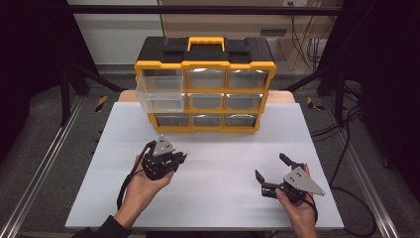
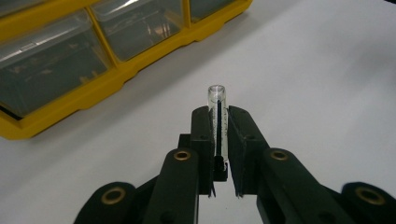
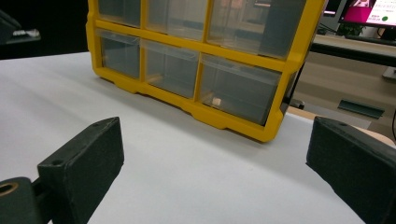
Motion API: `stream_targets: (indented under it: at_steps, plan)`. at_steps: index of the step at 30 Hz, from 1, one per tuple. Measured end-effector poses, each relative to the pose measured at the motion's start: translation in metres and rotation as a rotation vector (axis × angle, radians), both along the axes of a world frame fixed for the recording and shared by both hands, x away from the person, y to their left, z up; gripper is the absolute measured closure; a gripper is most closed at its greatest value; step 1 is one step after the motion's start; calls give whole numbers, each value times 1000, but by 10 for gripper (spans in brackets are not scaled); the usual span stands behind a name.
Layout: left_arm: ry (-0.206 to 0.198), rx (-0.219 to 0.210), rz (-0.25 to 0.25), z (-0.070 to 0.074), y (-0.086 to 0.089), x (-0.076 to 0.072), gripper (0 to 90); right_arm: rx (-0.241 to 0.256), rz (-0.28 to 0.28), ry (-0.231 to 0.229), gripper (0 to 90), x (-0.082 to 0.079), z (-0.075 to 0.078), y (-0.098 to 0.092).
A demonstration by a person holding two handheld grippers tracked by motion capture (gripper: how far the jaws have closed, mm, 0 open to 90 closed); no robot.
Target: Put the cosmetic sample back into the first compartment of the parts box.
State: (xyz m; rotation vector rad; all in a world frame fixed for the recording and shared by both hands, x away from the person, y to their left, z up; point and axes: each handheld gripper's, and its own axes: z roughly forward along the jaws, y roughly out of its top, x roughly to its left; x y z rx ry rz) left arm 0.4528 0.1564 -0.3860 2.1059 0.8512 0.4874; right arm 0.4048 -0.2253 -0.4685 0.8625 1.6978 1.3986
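A yellow and black drawer cabinet [image 1: 205, 84] with clear drawers stands at the back of the white table [image 1: 213, 198]. Its top-left drawer [image 1: 159, 91] is pulled out. My left gripper [image 1: 184, 155] sits in front of the cabinet, left of centre, shut on a small clear glass tube [image 2: 217, 119] that sticks out past the jaws. My right gripper [image 1: 271, 166] rests at the front right, jaws wide open with nothing between them. The cabinet's lower drawers [image 3: 187, 70] fill the back of the right gripper view.
Metal rails run along both table sides [image 1: 39, 168]. Cables trail on the floor at the right [image 1: 346, 144]. Open white surface lies between the two grippers and in front of the cabinet.
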Motion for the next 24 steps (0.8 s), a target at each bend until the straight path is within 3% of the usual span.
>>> stream_targets:
  at_steps: [24]
  plan:
    - [-50, -42, 34, 19, 18, 5, 803, -4, -2, 4, 40, 0, 0, 1]
